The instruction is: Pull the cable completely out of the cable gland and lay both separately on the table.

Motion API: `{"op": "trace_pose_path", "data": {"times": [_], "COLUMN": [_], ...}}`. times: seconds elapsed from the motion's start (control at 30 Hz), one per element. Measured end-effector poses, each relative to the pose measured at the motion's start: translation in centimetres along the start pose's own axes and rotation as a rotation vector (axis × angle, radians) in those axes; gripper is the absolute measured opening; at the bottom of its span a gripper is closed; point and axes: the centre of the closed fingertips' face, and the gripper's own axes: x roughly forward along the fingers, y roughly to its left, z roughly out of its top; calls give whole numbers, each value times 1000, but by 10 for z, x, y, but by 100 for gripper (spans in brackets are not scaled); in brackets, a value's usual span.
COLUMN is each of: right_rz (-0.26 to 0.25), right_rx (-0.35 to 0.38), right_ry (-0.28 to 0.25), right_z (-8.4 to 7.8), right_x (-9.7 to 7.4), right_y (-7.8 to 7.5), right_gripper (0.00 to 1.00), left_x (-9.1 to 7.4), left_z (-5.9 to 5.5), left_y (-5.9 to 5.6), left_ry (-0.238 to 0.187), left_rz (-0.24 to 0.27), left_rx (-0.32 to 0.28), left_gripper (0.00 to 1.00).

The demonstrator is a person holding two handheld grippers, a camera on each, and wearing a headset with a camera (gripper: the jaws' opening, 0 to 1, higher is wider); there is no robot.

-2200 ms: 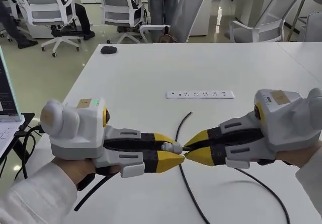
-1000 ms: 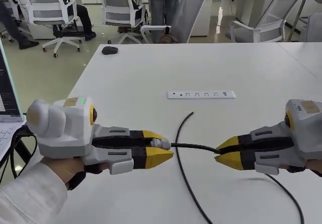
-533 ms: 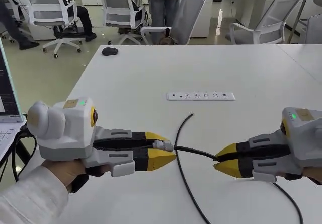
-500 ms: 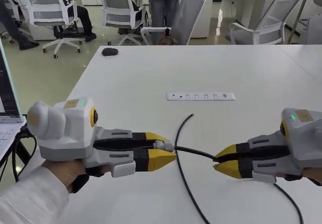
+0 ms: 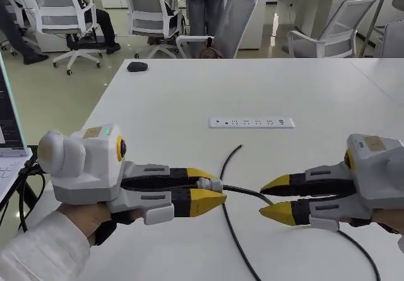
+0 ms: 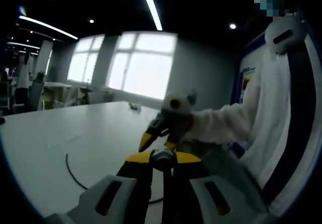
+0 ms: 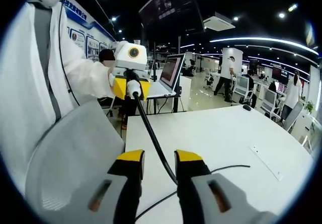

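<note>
My left gripper (image 5: 218, 188) is shut on the small pale cable gland (image 5: 206, 183), held level just above the white table (image 5: 177, 98). A black cable (image 5: 243, 192) leaves the gland and runs right, between the jaws of my right gripper (image 5: 264, 199), which stand open around it without clamping. Past that gripper the cable trails off (image 5: 353, 251) over the table. In the right gripper view the cable (image 7: 151, 133) rises between my yellow fingertips (image 7: 130, 158) to the gland (image 7: 132, 88). The gland (image 6: 163, 157) shows between the jaws in the left gripper view, with the right gripper (image 6: 160, 129) beyond it.
A white power strip (image 5: 251, 122) lies mid-table. A dark mouse (image 5: 137, 67) sits at the far left edge. Another stretch of the black cable (image 5: 225, 161) curves across the table below the strip. A laptop (image 5: 7, 136) stands at the left. Office chairs (image 5: 148, 12) and people stand beyond.
My right gripper, earlier shut on the cable and drawn rightward away from the gland, has now opened its jaws. The left gripper has kept hold of the gland.
</note>
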Motion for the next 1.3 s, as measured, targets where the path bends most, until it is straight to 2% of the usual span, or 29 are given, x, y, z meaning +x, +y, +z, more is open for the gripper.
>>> {"op": "trace_pose_path", "data": {"times": [0.07, 0.2, 0.43, 0.57, 0.67, 1.0, 1.3], "right_rz": [2, 34, 87, 95, 120, 124, 104], "right_rx": [-15, -45, -88, -92, -88, -69, -44], "right_ry": [-15, -47, -64, -68, -78, -83, -47], "right_z": [9, 25, 39, 40, 41, 37, 20], "right_x": [2, 7, 19, 24, 26, 30, 30], "right_y": [1, 6, 16, 17, 21, 21, 12], "right_gripper": [28, 28, 22, 17, 7, 6, 6], "left_x": [1, 2, 2, 2, 1, -1, -12], "left_z": [0, -1, -2, -3, -4, -7, -7], "left_y": [0, 1, 2, 2, 2, 5, 10], "left_ry": [-2, -5, -10, -11, -11, -15, -29], "left_rz": [-1, 3, 3, 5, 8, 19, 46], "left_rx": [-2, -6, -10, -11, -13, -28, -36], "left_gripper": [16, 16, 16, 16, 16, 17, 17]}}
